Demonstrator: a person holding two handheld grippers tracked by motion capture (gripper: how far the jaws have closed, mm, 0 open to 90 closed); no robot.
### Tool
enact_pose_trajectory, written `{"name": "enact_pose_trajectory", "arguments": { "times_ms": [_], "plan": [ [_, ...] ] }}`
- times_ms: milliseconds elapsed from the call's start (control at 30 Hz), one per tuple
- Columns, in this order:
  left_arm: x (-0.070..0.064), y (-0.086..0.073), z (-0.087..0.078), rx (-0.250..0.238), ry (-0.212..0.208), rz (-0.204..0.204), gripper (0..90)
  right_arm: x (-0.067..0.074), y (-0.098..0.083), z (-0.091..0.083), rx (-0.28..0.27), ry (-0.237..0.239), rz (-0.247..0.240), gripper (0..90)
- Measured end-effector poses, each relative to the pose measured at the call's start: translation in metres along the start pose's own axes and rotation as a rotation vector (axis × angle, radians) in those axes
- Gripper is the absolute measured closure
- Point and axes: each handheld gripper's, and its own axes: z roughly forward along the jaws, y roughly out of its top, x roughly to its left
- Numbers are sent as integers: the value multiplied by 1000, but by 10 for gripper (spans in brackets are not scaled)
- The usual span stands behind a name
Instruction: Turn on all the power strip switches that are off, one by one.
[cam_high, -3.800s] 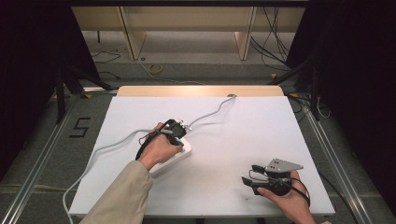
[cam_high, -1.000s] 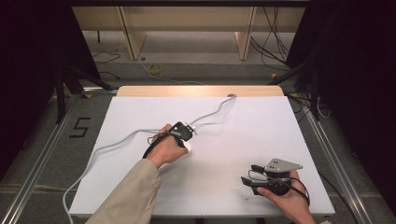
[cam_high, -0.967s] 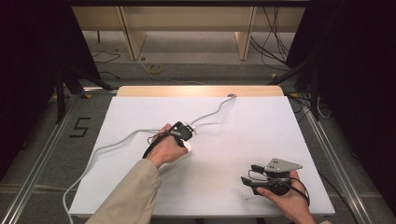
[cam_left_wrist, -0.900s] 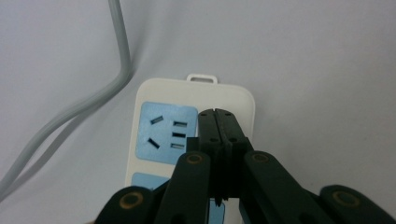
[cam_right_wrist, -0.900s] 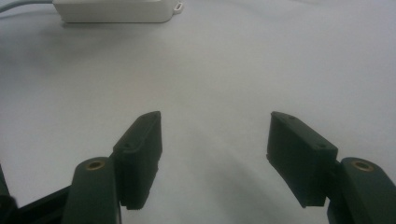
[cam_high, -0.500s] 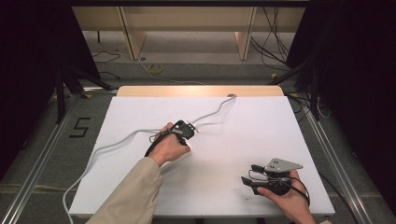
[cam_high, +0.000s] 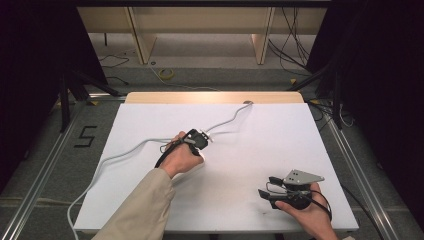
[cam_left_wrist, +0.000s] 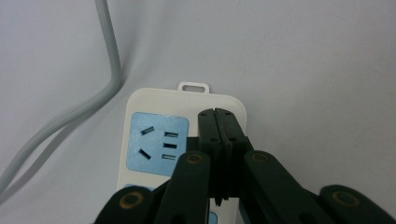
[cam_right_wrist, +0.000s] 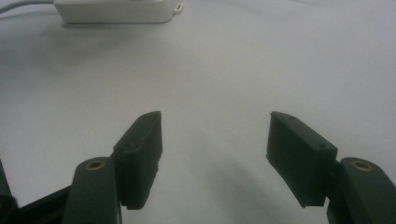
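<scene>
A white power strip (cam_left_wrist: 154, 119) with pale blue socket faces lies flat on the white table (cam_high: 280, 140). Its hanging tab (cam_left_wrist: 193, 87) points away from me. My left gripper (cam_left_wrist: 217, 115) is shut, and its closed tips hover over the strip's right side with nothing between them. In the high view a hand holds this left gripper (cam_high: 200, 139) near the table's middle. My right gripper (cam_high: 267, 186) rests in a hand near the front right of the table. It is the open right gripper (cam_right_wrist: 215, 140), holding nothing, and faces the power strip (cam_right_wrist: 114, 11) farther off.
A grey cable (cam_high: 125, 152) runs from the table's middle to its front left corner, and another stretch of cable (cam_high: 232, 119) leads to the far edge. The same grey cable (cam_left_wrist: 105, 70) passes left of the strip. A wooden strip (cam_high: 215, 97) borders the far side.
Since the oldest frame my left gripper has shifted slightly away and to the right, over the power strip. In the last second nothing visibly moved. The right gripper stayed put.
</scene>
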Motion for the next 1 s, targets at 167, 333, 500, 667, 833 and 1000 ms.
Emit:
{"name": "enact_pose_trajectory", "arguments": {
  "times_ms": [167,333,500,667,833,1000],
  "plan": [
    [1,-2,1,-10,-9,-4,900,0,0,0,-3,0,-1,364],
    [-1,-4,1,-25,4,0,900,0,0,0,-2,0,-1,364],
    [0,-6,1,-52,-28,-11,900,0,0,1,0,1,-4,366],
    [-1,-8,-1,-76,-22,3,898,-1,0,1,1,0,2,366],
    [2,-12,-11,-125,-30,-8,844,0,0,1,1,1,2,366],
    [5,-24,-20,-176,-30,-28,807,0,0,1,0,1,2,366]
  ]
}}
